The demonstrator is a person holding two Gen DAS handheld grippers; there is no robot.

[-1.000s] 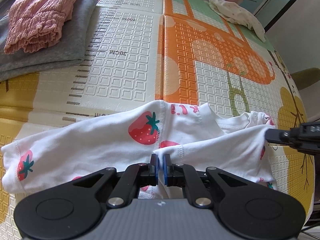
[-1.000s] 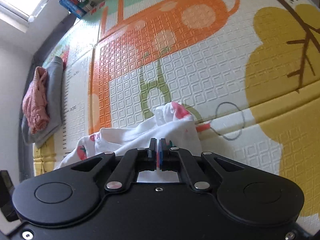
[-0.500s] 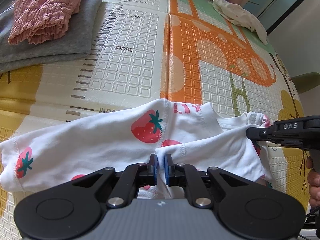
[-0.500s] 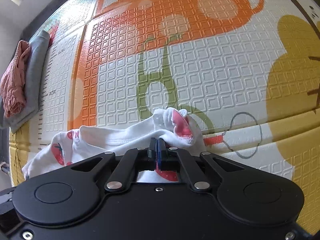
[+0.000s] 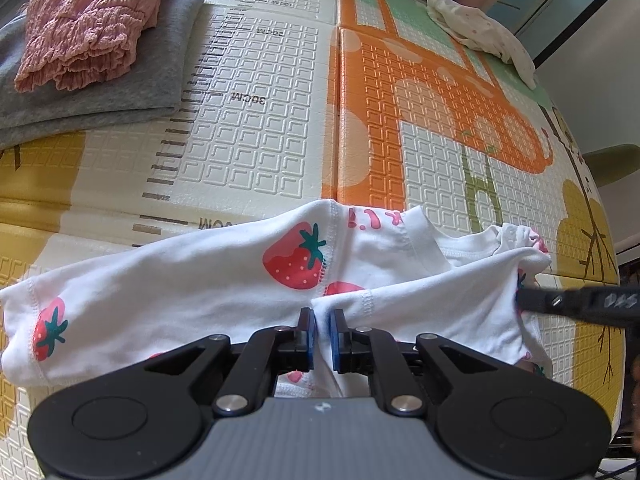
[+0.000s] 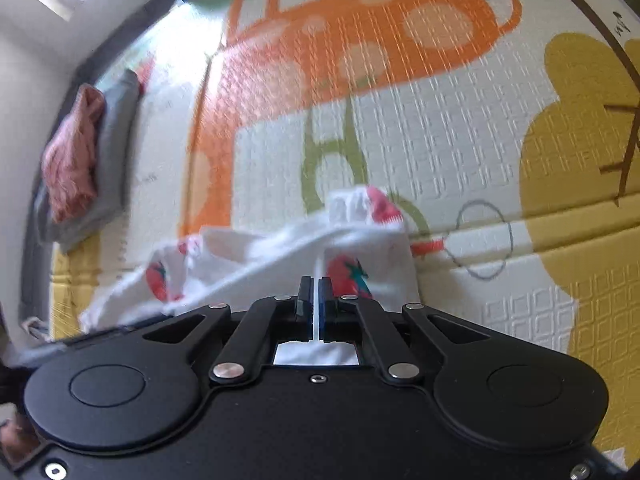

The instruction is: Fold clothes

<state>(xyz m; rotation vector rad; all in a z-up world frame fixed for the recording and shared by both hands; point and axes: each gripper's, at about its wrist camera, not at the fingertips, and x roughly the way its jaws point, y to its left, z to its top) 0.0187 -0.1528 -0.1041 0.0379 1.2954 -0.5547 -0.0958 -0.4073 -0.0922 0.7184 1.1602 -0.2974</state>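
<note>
A patterned foam play mat (image 5: 256, 148) is spread across the whole scene, and every garment is laid on it. Nearest the cameras, a white strawberry-print garment (image 5: 208, 280) is stretched sideways along the mat's near part, partly folded, with one flap already turned over the body at its right end. At the far left, a folded grey garment (image 5: 132, 88) is seen with a crumpled pink one (image 5: 88, 24) resting on top, and a small white spotted piece (image 5: 480, 32) is left at the far edge, well apart.

The left gripper (image 5: 323, 330) is held just over the hem at the garment's near edge; its blue pads have just been easing apart to a narrow slit, and no cloth is seen pinched between them. The right gripper (image 6: 316, 300) is closed down on a thin fold of the white cloth at the right end, though that view is blurred.

For the fold to be finished well, the right-hand flap should be carried across level and kept taut, then laid so its edges are matched to the layer beneath, and pressed flat before being let go.

No containers are visible; nothing is held in a bin or basket.
</note>
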